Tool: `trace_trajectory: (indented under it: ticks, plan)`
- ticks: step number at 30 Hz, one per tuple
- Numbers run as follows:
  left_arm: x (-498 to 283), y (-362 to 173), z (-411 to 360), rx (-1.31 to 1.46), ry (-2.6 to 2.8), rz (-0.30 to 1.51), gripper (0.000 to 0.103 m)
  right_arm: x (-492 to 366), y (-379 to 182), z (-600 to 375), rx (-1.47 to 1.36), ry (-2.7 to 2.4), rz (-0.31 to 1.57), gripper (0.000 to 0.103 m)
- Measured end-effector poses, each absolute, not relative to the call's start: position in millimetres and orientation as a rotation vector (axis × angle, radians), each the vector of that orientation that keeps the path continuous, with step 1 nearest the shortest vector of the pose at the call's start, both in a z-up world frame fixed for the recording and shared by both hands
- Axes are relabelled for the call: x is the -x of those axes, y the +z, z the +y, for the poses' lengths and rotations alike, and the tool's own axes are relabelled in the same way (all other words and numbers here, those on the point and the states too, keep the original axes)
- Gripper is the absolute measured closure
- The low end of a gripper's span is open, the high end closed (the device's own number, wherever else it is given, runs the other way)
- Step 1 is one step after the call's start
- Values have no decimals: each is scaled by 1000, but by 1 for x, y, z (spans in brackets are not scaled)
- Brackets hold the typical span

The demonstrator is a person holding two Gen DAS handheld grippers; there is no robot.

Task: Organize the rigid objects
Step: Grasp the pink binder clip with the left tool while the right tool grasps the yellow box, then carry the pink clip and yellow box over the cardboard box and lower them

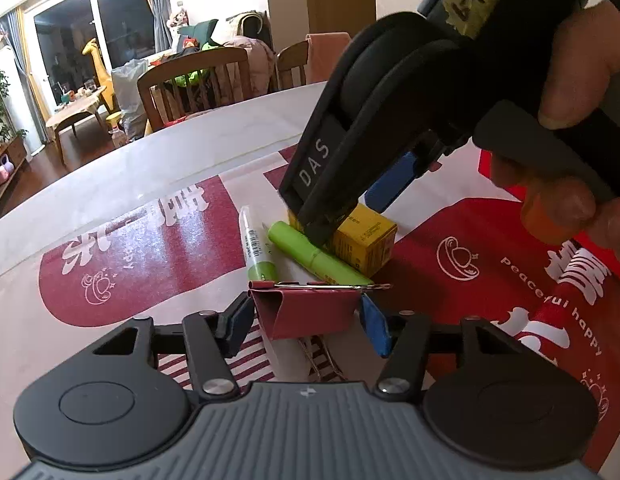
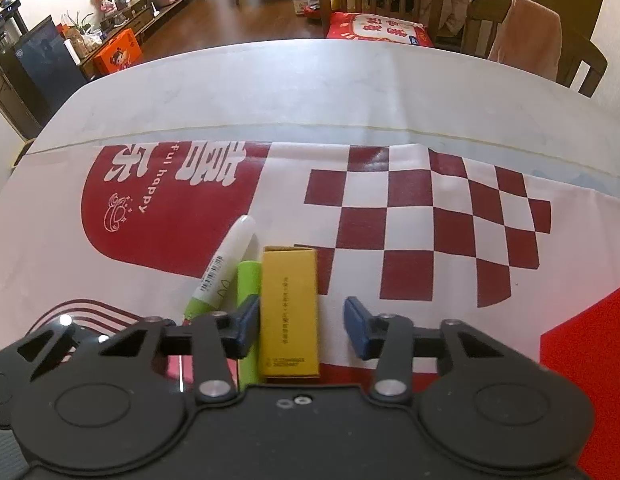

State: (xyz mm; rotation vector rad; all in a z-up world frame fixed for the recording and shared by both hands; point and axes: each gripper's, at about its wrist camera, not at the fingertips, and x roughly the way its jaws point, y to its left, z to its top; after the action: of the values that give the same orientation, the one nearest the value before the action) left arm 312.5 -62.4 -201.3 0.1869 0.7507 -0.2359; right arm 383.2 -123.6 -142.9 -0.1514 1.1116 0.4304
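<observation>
Red binder clip (image 1: pixel 306 312) sits between the left gripper (image 1: pixel 308 326) pads, contact unclear.
Right gripper (image 2: pixel 302 330) brackets the yellow box (image 2: pixel 289 312), one pad clear; nothing sorted yet.

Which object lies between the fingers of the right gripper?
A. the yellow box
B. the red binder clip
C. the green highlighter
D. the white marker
A: in the right wrist view the yellow box lies lengthwise between the right gripper's two blue fingers.

Both wrist views close, angled down at table (image 2: pixel 350 92); shared: yellow box (image 1: pixel 366 244), pens.
</observation>
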Motion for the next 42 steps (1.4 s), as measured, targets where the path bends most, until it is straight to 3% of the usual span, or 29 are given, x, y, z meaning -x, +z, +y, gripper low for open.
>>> trace_trajectory:
  ticks: [4, 22, 42]
  plan:
    - [-313, -201, -62, -189, -222, 752, 53, -379, -142, -122, 170, 426, 1101, 74]
    - [-304, -186, -46, -119, -216, 761, 56, -336, -111, -153, 115, 411, 1077, 75]
    - [-258, -91, -73, -30, -300, 694, 56, -275, -27, -209, 96, 419, 981, 75]
